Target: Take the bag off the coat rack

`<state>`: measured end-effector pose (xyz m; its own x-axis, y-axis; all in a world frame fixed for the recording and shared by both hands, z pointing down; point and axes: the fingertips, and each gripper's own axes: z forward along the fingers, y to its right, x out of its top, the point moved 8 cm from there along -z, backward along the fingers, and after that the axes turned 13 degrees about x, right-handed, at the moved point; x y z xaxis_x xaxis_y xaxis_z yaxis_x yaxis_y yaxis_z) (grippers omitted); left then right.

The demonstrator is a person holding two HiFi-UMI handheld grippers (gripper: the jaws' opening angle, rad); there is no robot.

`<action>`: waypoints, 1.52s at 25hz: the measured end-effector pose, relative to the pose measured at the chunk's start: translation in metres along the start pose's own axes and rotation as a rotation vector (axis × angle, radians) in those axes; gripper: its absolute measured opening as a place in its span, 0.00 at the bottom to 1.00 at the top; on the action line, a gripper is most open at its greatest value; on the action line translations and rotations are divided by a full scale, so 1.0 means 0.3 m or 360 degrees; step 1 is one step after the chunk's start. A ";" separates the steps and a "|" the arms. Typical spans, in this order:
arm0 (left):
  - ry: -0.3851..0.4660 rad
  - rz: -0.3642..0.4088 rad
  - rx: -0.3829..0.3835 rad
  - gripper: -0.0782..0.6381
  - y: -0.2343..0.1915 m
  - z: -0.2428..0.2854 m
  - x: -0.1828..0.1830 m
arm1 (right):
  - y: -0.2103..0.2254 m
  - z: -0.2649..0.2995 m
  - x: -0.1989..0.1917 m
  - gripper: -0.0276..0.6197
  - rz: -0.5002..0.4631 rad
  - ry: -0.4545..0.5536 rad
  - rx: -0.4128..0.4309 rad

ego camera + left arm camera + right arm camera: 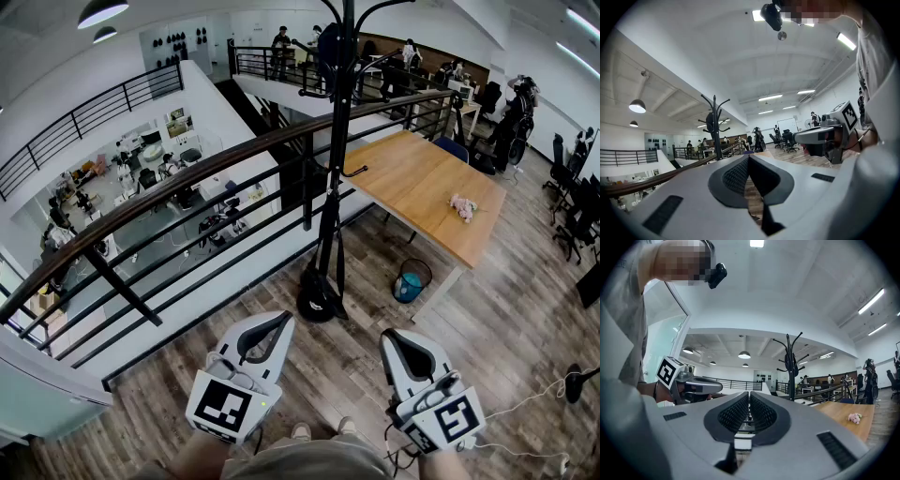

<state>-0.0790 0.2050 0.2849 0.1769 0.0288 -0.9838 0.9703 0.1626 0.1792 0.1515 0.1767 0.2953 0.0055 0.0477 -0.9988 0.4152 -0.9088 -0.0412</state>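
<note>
Left claw [283, 320], right claw [388, 336] closed; bag [328, 45] on rack [335, 169].

The hall is lit brightly and evenly from above by strip lights [769, 98] and round pendant lamps [744, 355], whose centres are blown out to white. Only faint, soft shadows are cast on the wooden floor [525, 281]. The coat rack [790, 380] is rendered as a dark silhouette. The railing [202, 169] is bent by fisheye distortion, and the corners of both gripper views are vignetted black.

Wooden table [412, 178] with pink plush toy [462, 207], teal bin [410, 282] on floor nearby, black railing [307, 195]
</note>
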 end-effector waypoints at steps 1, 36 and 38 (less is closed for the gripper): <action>0.0001 0.0001 -0.0003 0.13 0.005 0.000 0.002 | 0.005 -0.002 0.001 0.10 0.0008 0.0002 0.0006; -0.0145 -0.0092 0.0079 0.49 -0.118 0.306 -0.164 | 0.323 0.142 -0.126 0.44 0.0172 -0.0041 -0.0201; -0.0159 -0.0088 0.0086 0.49 -0.129 0.366 -0.172 | 0.382 0.176 -0.133 0.44 0.0176 -0.0044 -0.0187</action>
<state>-0.1076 0.0888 0.3287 0.1359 -0.0775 -0.9877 0.9860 0.1076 0.1272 0.1508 0.0487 0.3293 0.0326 -0.0627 -0.9975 0.5168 -0.8532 0.0705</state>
